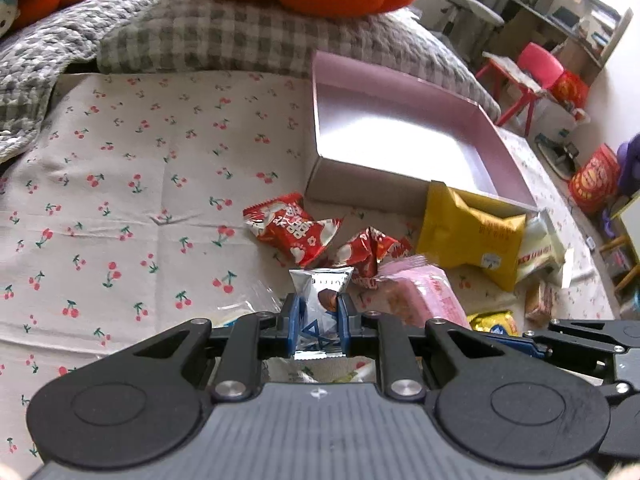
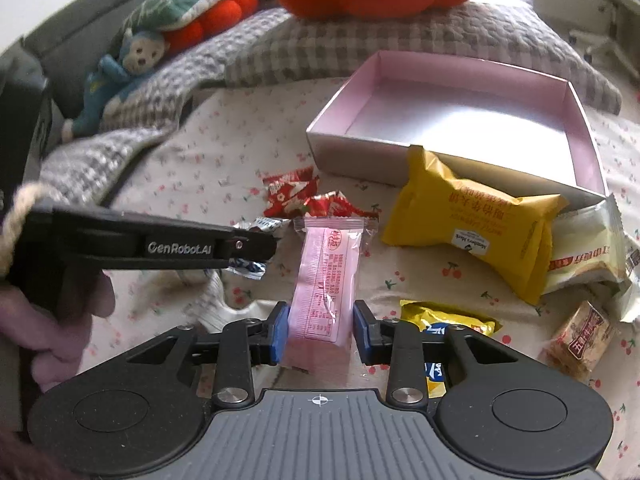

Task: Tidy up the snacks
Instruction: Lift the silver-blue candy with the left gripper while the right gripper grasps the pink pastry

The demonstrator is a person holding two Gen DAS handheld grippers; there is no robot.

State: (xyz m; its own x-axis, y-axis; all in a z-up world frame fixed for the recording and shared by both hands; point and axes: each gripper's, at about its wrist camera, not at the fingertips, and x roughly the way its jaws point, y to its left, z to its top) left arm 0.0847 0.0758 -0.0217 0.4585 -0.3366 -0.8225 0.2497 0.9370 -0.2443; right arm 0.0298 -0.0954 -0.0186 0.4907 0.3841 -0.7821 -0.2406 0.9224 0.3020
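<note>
The right gripper [image 2: 320,330] pinches the pink packet [image 2: 326,284], the left gripper [image 1: 319,322] a silver packet [image 1: 320,300], both likely bound for the one empty pink box [image 2: 576,148] at the bedsheet's [image 1: 140,184] far edge. One yellow bag [image 2: 472,232] leans on its near wall; two red packets [image 1: 292,228] lie beside it.

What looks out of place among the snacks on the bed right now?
The yellow packet is propped askew against the front wall of the pink box and leans over its rim instead of lying inside. The box holds nothing, while the red packets and the others lie scattered on the cherry-print sheet in front of it.
</note>
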